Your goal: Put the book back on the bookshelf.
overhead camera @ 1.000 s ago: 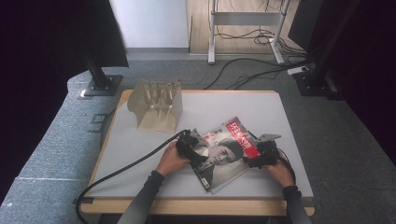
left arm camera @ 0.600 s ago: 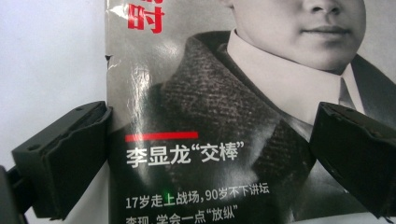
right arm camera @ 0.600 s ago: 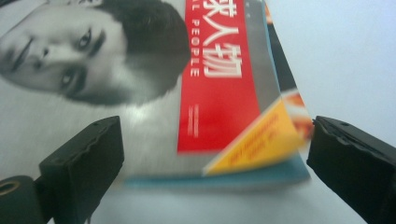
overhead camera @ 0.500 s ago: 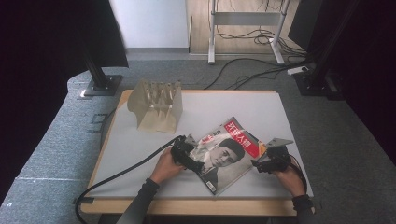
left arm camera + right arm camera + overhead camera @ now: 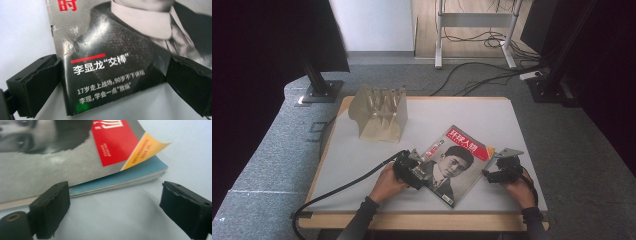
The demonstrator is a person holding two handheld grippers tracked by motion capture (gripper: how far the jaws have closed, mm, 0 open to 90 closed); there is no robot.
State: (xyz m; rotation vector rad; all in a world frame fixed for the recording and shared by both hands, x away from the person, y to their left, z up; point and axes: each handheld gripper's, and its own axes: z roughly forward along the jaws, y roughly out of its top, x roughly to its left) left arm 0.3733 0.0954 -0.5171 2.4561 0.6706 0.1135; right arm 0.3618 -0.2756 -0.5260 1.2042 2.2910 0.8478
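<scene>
Lying flat on the table (image 5: 362, 150), the magazine (image 5: 455, 162) sat between both grippers. The left gripper (image 5: 424, 172) straddled its corner, jaws apart. The right gripper (image 5: 488, 173), its jaws just narrowing, gaped beside its edge, gripping nothing.

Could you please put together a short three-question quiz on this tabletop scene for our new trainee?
1. True or false: the magazine lies flat on the table with its cover facing up.
2. Which corner of the cover curls up in the right gripper view? A. the orange corner B. a green corner C. a black corner
3. What stands at the far left of the table, apart from the magazine?

Key
1. True.
2. A. The orange corner lifts off the blue pages beneath, ahead of the right gripper, whose jaws stand apart with nothing between them.
3. A pale slotted rack. The left gripper straddles the magazine's near corner, jaws wide.
</scene>
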